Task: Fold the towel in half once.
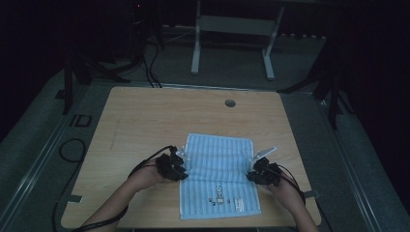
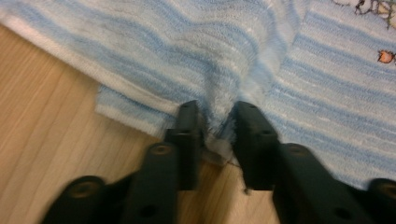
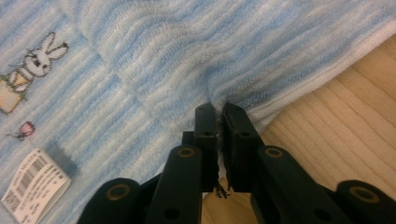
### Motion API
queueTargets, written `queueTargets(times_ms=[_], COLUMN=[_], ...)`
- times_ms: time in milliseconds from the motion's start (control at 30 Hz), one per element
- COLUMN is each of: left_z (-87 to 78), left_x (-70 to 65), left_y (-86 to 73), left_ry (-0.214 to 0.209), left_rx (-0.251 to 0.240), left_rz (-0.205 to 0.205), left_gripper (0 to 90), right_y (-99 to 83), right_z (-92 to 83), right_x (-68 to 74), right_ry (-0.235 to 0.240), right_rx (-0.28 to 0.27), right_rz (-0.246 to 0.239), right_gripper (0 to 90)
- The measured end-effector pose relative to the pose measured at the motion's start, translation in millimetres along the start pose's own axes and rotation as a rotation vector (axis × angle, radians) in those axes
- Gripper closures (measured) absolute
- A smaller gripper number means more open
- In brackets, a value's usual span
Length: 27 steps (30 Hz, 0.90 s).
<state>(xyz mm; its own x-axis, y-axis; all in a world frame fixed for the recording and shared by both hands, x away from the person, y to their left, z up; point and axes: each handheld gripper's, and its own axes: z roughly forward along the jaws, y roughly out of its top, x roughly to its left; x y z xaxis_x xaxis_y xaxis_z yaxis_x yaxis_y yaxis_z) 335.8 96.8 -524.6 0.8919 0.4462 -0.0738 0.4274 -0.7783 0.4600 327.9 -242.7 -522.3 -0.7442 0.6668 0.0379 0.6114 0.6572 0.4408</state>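
Two claws are at work, one in each of my hands, and both have hold of the blue-and-white striped towel (image 1: pixel 220 176) that lies on the near half of the wooden bench (image 1: pixel 145 116). My left claw (image 1: pixel 180 169) is at the towel's left edge about halfway along it; in the left gripper view its jaws stand a little apart with a bunched ridge of the towel (image 2: pixel 224 60) pinched up between them, the cloth's white hem folded back beside the left jaw. My right claw (image 1: pixel 255 171) is at the opposite edge, and in the right gripper view its jaws are pressed nearly together on a thin fold of the towel (image 3: pixel 187 60), just where the hem meets the bare wood. Near that grip the cloth carries a small embroidered rabbit (image 3: pixel 37 58), a tiny pink motif (image 3: pixel 25 129) below it, and a white barcode label (image 3: pixel 35 184) sewn on flat. Around the towel the bench shows a round cable hole (image 1: pixel 230 103) toward its far edge, well apart from the cloth. Beyond the bench a pale metal frame (image 1: pixel 232 36) stands on the grey floor (image 1: pixel 309 63), and dark cables (image 1: pixel 150 63) trail across the floor at the far left.
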Motion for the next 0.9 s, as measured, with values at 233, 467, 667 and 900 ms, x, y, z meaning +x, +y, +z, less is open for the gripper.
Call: queueTargets(times_ms=[233,467,667,900], left_z=[-28.5,-26.1,-12.8,10.8], left_x=[14.2,55.6,84.0,101.3], left_y=[18.2,42.2,59.6,77.3], left_ry=[0.092,0.174,0.203,0.221], left_rx=[-0.044,-0.061,-0.068,-0.028], left_rz=[-0.065,-0.167,-0.221,-0.262], left_gripper=[52.6,45.9,45.0,43.7], right_y=[18.6,53.8,77.1,87.9], right_z=[-45.1,-45.9,-12.2,18.4], right_x=[-0.9,-41.7,-70.2,-95.9], right_ry=[-0.034,-0.091,-0.092,-0.103], right_rx=[-0.096,-0.085,-0.01,0.047], right_rz=[-0.028,0.038,0.085,0.154], right_gripper=[69.8,62.4,57.4,54.9])
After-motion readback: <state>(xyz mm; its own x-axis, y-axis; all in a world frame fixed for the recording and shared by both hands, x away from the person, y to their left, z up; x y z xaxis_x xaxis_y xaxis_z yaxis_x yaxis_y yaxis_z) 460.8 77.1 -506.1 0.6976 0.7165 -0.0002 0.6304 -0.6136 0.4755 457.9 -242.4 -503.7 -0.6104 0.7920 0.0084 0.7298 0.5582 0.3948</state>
